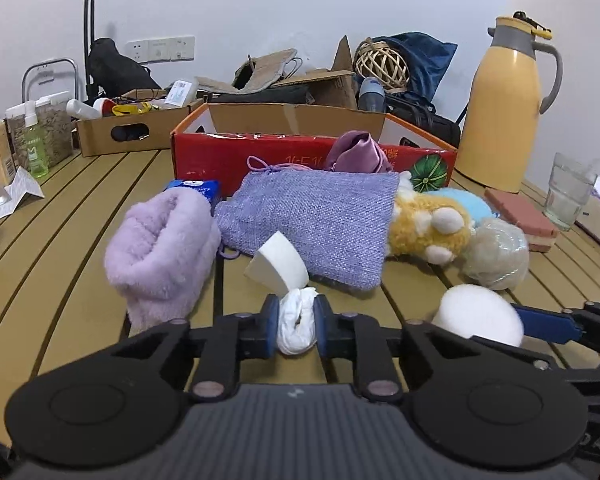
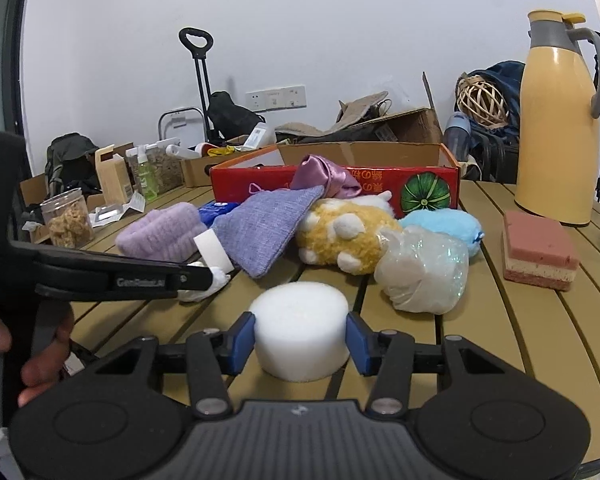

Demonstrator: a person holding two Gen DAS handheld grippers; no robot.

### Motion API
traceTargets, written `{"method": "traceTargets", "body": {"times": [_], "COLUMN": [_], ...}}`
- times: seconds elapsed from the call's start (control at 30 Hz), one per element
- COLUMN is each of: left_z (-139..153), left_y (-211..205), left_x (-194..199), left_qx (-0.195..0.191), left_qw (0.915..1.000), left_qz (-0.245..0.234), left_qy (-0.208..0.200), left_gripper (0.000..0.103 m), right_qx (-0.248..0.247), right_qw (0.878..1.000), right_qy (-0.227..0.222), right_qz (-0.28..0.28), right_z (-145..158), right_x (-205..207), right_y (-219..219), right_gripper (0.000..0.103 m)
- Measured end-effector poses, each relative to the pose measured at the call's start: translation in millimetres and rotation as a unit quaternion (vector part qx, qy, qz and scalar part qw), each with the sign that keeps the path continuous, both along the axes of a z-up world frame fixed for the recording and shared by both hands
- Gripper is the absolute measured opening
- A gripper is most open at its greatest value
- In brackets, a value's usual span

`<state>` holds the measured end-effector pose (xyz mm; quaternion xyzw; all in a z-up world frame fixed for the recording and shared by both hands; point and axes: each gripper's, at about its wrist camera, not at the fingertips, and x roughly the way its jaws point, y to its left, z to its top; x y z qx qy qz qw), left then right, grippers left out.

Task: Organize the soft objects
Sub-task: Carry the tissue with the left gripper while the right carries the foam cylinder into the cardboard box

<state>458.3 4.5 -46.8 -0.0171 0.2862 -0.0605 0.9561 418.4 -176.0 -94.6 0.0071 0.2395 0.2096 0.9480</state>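
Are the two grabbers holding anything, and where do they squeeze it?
The left gripper pinches a small white crumpled wad across its middle. The right gripper clasps the white foam cylinder by its round sides.

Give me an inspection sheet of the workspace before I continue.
Surface: slatted tan table, crowded.
Job's things: white cloth wad, round foam puck, lilac pouch, plush toy, open red box.
Clutter: yellow jug, layered sponge, snack jar.
Grippers: left hand-held gripper shut on the wad; right hand-held gripper shut on the puck.
Cables: nothing seen.
Surroundings: white wall, cardboard boxes behind.
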Motion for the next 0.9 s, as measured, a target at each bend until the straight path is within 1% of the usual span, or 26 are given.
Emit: {"method": "traceTargets", "body": {"times": [0.1,0.17,0.23,0.27,0.33,0.37,0.43,0.47,0.5,0.57,0.6,0.63,0.67,0.7,0.73,0.77,0.8,0.83,0.87,0.9], "left_z": [15.0,32.5,55.5,68.2,93.8,105.9,120.8,124.0,124.0,117.5,111.8,105.7,98.4,90.4,82.9,75.7,71.3,66.0,59.9,53.1], "left_y": [2.3,9.2,20.8,27.2,39.6,45.6,54.3,56.9,58.9,55.9,56.5,54.2,51.1,49.6,47.3,44.9,43.5,44.0,45.4,48.3], "left_x": [-14.0,-19.7,-13.9,-4.9,25.6,48.5,102.9,137.4,168.4,228.5,257.0,281.0,305.1,324.8,340.4,353.8,361.6,367.0,368.2,368.0], "left_qx": [-0.021,-0.05,-0.077,-0.083,-0.085,-0.083,-0.07,-0.057,-0.047,-0.026,-0.027,-0.021,-0.003,0.006,0.02,0.034,0.044,0.056,0.059,0.051], "left_qw": [0.9995,0.9974,0.9938,0.9925,0.9907,0.9905,0.9922,0.9939,0.9955,0.997,0.9984,0.9987,0.9991,0.9997,0.9993,0.9985,0.9978,0.9967,0.9964,0.9965], "left_qz": [-0.016,-0.041,-0.057,-0.062,-0.07,-0.072,-0.07,-0.066,-0.057,-0.062,-0.043,-0.043,-0.041,-0.024,-0.025,-0.023,-0.014,-0.006,0.003,0.01], "left_qy": [-0.017,-0.033,-0.056,-0.064,-0.079,-0.082,-0.075,-0.068,-0.06,-0.037,-0.026,-0.017,-0.009,0.002,0.018,0.035,0.048,0.058,0.061,0.065], "left_gripper": [0.017,0.017,0.017,0.017,0.017,0.017,0.017,0.017,0.018,0.018,0.018,0.018,0.018,0.019,0.019,0.022,0.032,0.04,0.055,0.057], "right_qx": [0.008,0.021,0.034,0.04,0.045,0.043,0.029,0.02,0.007,-0.024,-0.039,-0.053,-0.056,-0.069,-0.083,-0.099,-0.128,-0.145,-0.158,-0.163], "right_qw": [1.0,0.999,0.998,0.997,0.996,0.996,0.997,0.998,0.999,1.0,0.999,0.998,0.996,0.994,0.992,0.989,0.985,0.982,0.979,0.978], "right_qy": [-0.014,-0.028,-0.044,-0.048,-0.056,-0.06,-0.06,-0.055,-0.043,-0.014,0.001,0.011,0.03,0.049,0.057,0.065,0.07,0.072,0.079,0.083], "right_qz": [0.002,0.014,0.029,0.036,0.05,0.05,0.043,0.035,0.026,-0.005,-0.016,-0.037,-0.056,-0.063,-0.075,-0.087,-0.091,-0.097,-0.101,-0.1], "right_z": [12.4,28.1,47.4,57.7,80.4,91.3,110.9,117.4,121.5,120.1,115.7,108.6,101.1,91.3,82.9,75.5,68.3,61.7,56.8,54.9], "right_x": [-5.5,-7.1,0.3,8.8,38.0,56.3,107.3,136.5,169.4,242.3,272.9,303.0,330.8,359.2,378.6,394.0,408.7,416.8,421.5,425.5], "right_y": [-3.9,-7.0,-9.8,-10.9,-12.6,-12.9,-13.4,-12.8,-11.6,-5.9,-2.5,0.7,1.8,5.7,8.7,11.7,16.0,17.2,17.1,16.0], "right_gripper": [0.047,0.047,0.048,0.048,0.048,0.048,0.048,0.048,0.048,0.049,0.048,0.048,0.049,0.049,0.049,0.05,0.05,0.051,0.054,0.054]}}
